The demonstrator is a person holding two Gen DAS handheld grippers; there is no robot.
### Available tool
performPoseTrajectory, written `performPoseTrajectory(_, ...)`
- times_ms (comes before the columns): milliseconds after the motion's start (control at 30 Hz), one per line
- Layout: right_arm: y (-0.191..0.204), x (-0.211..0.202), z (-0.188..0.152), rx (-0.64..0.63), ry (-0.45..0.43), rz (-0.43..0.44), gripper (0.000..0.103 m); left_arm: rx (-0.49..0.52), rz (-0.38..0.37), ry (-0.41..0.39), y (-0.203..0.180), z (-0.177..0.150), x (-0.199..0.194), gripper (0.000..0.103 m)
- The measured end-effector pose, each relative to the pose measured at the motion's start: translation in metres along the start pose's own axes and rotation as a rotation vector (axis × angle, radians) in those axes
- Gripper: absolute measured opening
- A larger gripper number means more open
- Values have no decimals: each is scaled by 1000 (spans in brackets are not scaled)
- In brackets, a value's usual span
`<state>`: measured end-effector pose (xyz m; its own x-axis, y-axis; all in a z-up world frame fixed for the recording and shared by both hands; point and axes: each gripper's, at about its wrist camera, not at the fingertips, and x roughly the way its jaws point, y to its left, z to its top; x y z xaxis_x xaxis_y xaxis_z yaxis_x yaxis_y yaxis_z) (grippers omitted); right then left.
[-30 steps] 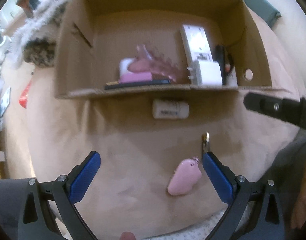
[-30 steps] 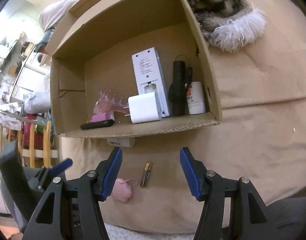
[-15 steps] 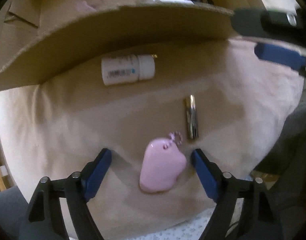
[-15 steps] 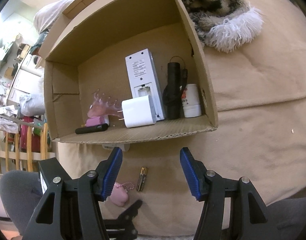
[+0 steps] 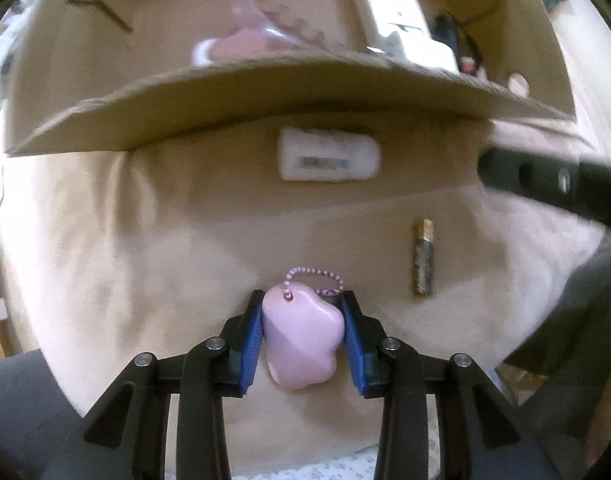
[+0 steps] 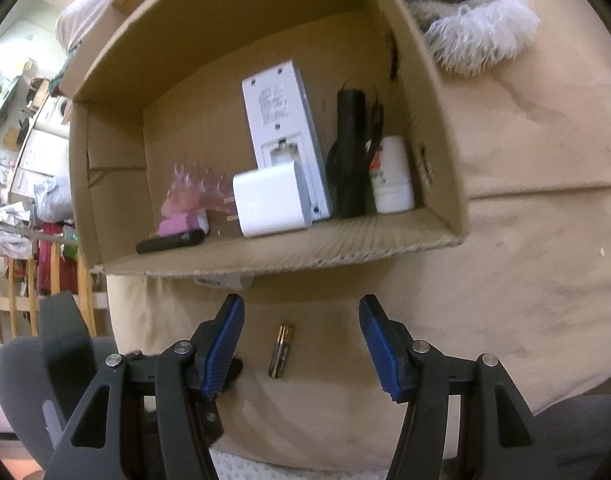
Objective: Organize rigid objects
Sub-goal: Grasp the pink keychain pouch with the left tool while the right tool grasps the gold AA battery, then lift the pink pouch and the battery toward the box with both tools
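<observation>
My left gripper (image 5: 303, 312) is shut on a pink cloud-shaped keychain (image 5: 303, 340) with a bead chain, just above the beige bedding. A battery (image 5: 423, 258) lies to its right; it also shows in the right wrist view (image 6: 280, 350). A white bottle (image 5: 329, 156) lies on its side under the near flap of the cardboard box (image 6: 305, 250). My right gripper (image 6: 301, 332) is open and empty, with the battery between its fingers' line. The box holds a white charger (image 6: 271, 198), a white remote (image 6: 283, 128), a black flashlight (image 6: 349, 148), a white bottle (image 6: 391, 176) and pink items (image 6: 185, 208).
A fluffy leopard-print hat (image 6: 465, 12) lies on the bedding right of the box. The right gripper's arm (image 5: 553, 180) reaches in at the right of the left wrist view. Wooden rails (image 6: 33, 296) and room clutter stand at the far left.
My left gripper came down around the pink keychain and closed on it. The right gripper stayed open and moved slightly closer over the battery.
</observation>
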<state>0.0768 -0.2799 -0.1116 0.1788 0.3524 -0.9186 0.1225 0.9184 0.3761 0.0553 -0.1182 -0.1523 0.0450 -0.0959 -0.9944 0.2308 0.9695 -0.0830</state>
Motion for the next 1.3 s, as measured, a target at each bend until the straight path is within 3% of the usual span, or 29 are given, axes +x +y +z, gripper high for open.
performPoseTrajectory(300, 3, 19, -9, 1, 80, 46, 62, -164, 86, -64, 56, 12, -16, 33)
performPoseTrajectory(367, 6, 25, -11, -12, 107, 56, 42, -212, 92, -78, 67, 13, -21, 33)
performPoseTrajectory(400, 7, 28, -13, -19, 119, 58, 37, -231, 93, -82, 73, 13, -22, 33)
performPoseTrajectory(567, 22, 44, -18, -61, 167, 51, 37, -235, 84, -74, 81, 14, -23, 33)
performPoseTrajectory(633, 30, 56, -21, -90, 189, 1, 35, -221, 86, -74, 80, 17, -23, 33)
performPoseTrajectory(700, 33, 63, -24, -120, 180, -69, 19, -217, 88, -74, 69, 13, -20, 33)
performPoseTrajectory(800, 31, 63, -23, -115, 163, -80, 11, -215, 79, -66, 63, 11, -12, 33)
performPoseTrajectory(1167, 42, 36, -20, -135, 50, -37, 11, -225, 86, -117, 49, 10, -24, 33)
performPoseTrajectory(1300, 46, 19, -25, -151, -3, -29, 11, -238, 90, -163, 51, 5, -49, 33)
